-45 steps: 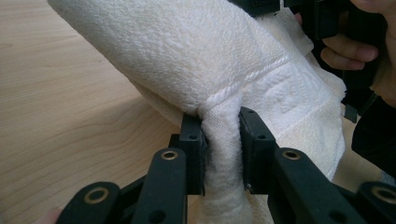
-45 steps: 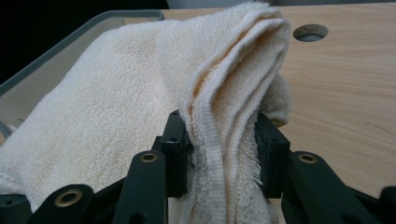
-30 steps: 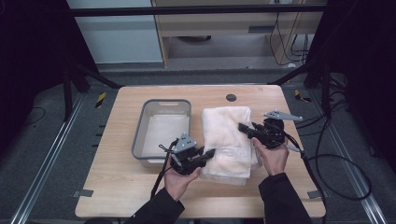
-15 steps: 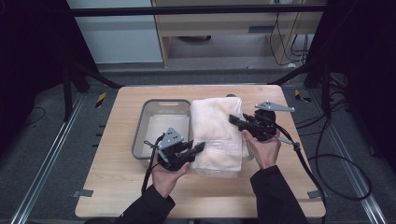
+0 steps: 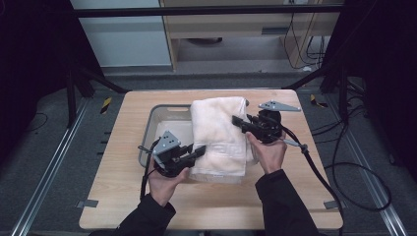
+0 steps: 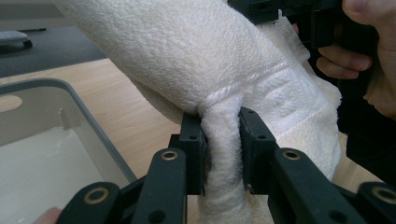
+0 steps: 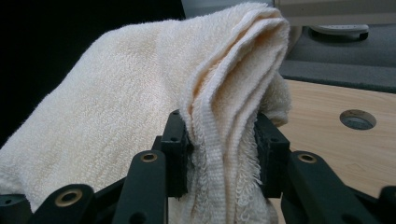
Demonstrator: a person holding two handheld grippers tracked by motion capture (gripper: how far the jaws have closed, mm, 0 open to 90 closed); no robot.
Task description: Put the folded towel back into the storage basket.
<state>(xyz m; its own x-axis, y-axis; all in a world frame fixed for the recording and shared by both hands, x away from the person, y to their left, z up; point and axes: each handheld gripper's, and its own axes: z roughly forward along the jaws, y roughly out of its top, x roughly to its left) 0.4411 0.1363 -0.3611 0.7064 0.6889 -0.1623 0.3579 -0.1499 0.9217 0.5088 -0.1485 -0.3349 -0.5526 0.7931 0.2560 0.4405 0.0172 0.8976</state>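
A folded white towel [image 5: 219, 132] hangs between my two grippers, lifted above the wooden table and overlapping the right side of the grey tray [image 5: 164, 129]. My left gripper [image 5: 199, 150] is shut on the towel's near left edge; in the left gripper view the towel [image 6: 224, 84] bunches between the jaws of the left gripper [image 6: 222, 140]. My right gripper [image 5: 237, 120] is shut on the towel's right edge. In the right gripper view the jaws of the right gripper [image 7: 222, 144] clamp several stacked layers of the towel [image 7: 140, 107].
The grey tray [image 6: 60, 112] is a shallow bin with a pale bottom, left of centre on the wooden table [image 5: 118, 147]. A round hole [image 7: 357, 119] sits in the tabletop near the far edge. Black cables [image 5: 314, 167] trail off the right gripper.
Both grippers have lifted the towel and carried it left and away from me. It lay flat to the right of the tray; now it hangs over the tray's right side.
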